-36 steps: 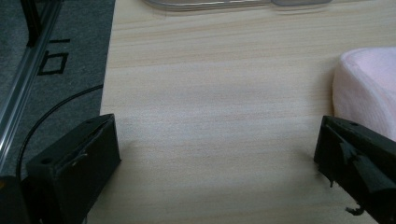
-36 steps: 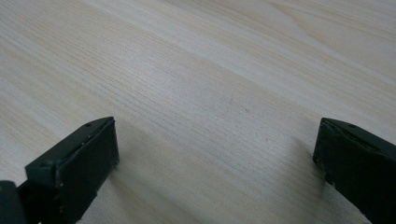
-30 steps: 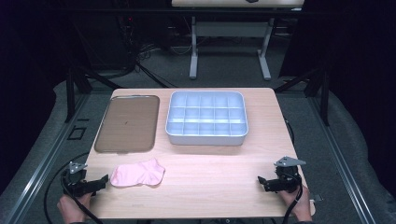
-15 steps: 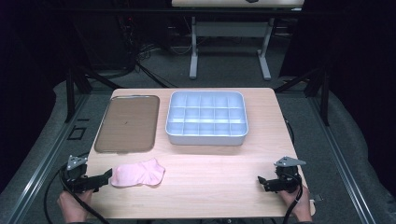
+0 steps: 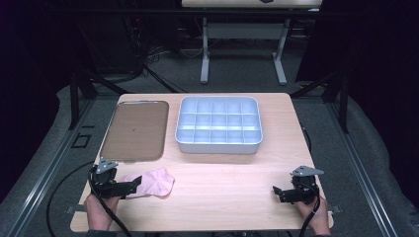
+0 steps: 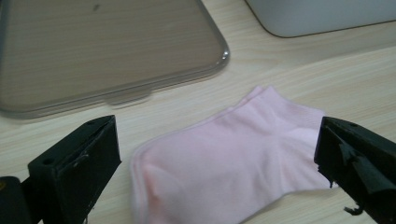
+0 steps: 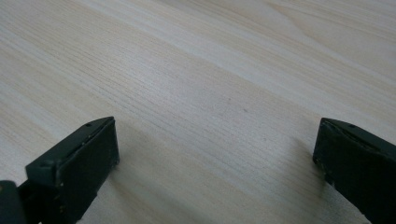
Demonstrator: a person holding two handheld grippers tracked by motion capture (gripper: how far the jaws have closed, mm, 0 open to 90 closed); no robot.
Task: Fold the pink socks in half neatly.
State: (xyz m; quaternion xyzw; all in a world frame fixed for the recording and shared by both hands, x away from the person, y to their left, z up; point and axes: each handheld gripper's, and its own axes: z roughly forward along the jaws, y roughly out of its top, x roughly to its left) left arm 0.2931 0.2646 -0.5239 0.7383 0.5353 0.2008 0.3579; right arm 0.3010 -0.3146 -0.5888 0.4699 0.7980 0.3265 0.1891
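The left gripper [image 6: 219, 154] is held with jaws spread around a pink sock [image 6: 224, 158], which lies flat on the surface [image 5: 232, 192], ungripped. The right gripper [image 7: 217, 158], jaws spread, is empty. The lid [image 5: 133, 129] and divided tray [image 5: 219, 146] are untouched; seemingly nothing is done yet.

My left gripper [image 5: 132, 186] and right gripper [image 5: 276, 192] are black, each topped by a grey three-cornered plate and trailing a black cable toward the frame's lower edge. The blocky jaws carry small holes, possibly screw sockets.
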